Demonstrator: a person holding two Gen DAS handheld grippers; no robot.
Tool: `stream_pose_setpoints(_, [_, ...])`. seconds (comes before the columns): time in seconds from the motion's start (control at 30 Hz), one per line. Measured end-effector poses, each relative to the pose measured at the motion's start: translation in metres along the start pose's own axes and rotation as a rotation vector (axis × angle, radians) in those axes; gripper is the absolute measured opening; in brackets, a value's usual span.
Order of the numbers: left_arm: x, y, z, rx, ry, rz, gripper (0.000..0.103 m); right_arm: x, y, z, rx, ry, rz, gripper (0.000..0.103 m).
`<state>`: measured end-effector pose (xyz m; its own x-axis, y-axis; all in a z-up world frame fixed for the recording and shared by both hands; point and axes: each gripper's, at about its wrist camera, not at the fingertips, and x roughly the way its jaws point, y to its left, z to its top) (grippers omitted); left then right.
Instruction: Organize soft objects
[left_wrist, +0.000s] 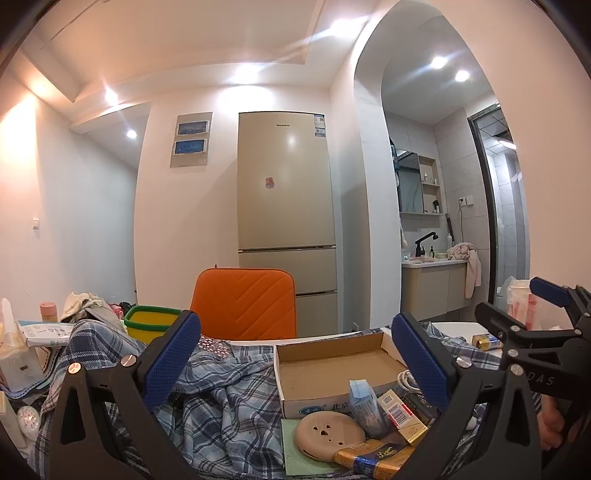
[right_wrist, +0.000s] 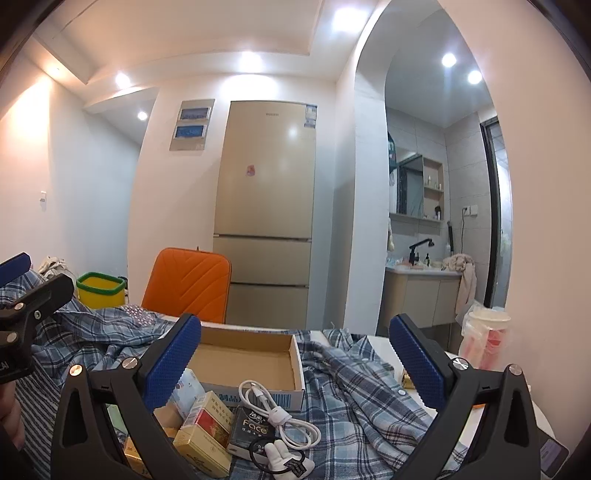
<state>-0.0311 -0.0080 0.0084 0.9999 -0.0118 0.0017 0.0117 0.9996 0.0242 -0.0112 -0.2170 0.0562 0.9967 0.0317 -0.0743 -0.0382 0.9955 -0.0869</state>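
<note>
1. The plaid shirt, the soft thing the task most likely concerns, sprawls crumpled over most of the table, its folds running under the clutter, so I judge it must be freed before it can be folded.
2. An open cardboard box sits on the shirt, empty, perhaps meant to take the small items.
3. The left gripper hovers level above the shirt, its 2 blue pads spread wide apart with nothing between them.
4. The right gripper hangs likewise beside it, jaws wide and empty, aimed over the box and the shirt's right half.
5. Loose small things crowd the box's near side: a round beige disc, a white cable, a red-and-gold pack and a blue face mask, another soft piece.
</note>
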Motion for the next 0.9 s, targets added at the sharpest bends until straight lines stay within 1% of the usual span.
stream_pose_setpoints(0.1, [0.001,0.002,0.0,-0.01,0.004,0.007,0.103,0.006,-0.002,-0.001,0.01,0.031,-0.001,0.103])
stream_pose_setpoints(0.3, [0.005,0.003,-0.001,-0.016,0.03,0.007,0.103,0.003,0.001,-0.001,-0.013,-0.001,-0.002,0.103])
stream_pose_setpoints(0.4, [0.007,0.004,-0.001,-0.022,0.043,0.011,0.103,0.002,0.002,-0.002,-0.015,-0.003,-0.001,0.103])
stream_pose_setpoints(0.67, [0.006,0.002,0.0,-0.012,0.036,0.01,0.103,-0.001,0.003,-0.002,-0.018,-0.013,-0.004,0.103])
stream_pose_setpoints(0.9, [0.015,0.005,-0.002,-0.026,0.08,0.0,0.103,-0.003,0.01,-0.002,-0.044,-0.012,0.0,0.103])
